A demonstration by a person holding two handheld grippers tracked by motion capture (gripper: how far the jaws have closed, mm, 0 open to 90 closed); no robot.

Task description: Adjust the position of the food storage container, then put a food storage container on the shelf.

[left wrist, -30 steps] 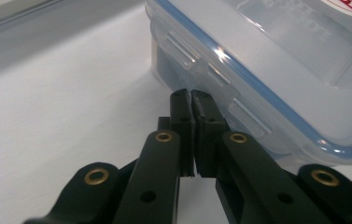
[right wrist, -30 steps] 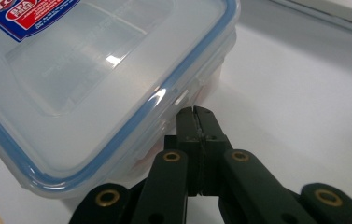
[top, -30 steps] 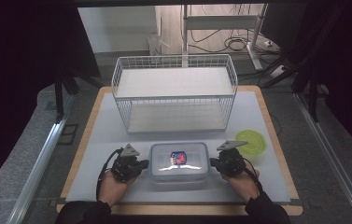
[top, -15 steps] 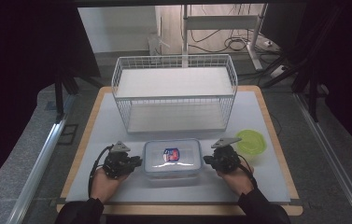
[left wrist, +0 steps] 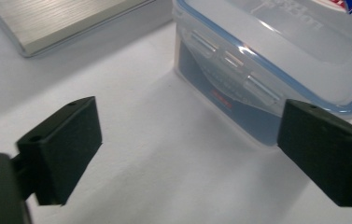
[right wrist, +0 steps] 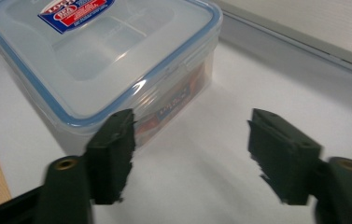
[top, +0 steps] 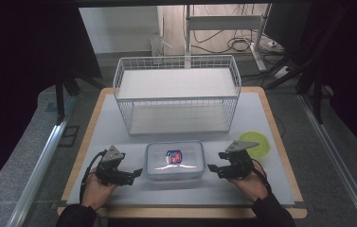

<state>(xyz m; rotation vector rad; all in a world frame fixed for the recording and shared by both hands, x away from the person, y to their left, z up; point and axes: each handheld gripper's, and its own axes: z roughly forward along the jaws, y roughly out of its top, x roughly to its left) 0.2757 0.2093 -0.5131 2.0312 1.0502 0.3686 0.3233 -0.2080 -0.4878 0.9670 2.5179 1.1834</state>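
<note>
A clear plastic container (top: 175, 161) with a blue-rimmed lid and a red and blue label lies on the white mat near the front edge. My left gripper (top: 137, 173) sits just off its left end, and its jaws have just been opening. In the left gripper view the gripper (left wrist: 192, 149) stands open over bare mat, with the container's side latch (left wrist: 229, 70) just ahead. My right gripper (top: 213, 168) sits off the container's right end, and its jaws have also just been opening. In the right gripper view it (right wrist: 194, 154) is open and holds nothing, with the container (right wrist: 99, 60) ahead to the left.
A white wire basket rack (top: 176, 94) with two shelves stands behind the container. A round green lid (top: 256, 143) lies on the mat behind my right hand. The mat (top: 271, 118) rests on a wooden board, with metal rails on both sides.
Both grippers were shut against the container's ends. Both have since opened and drawn slightly outward. The container has shifted a little toward the rack.
</note>
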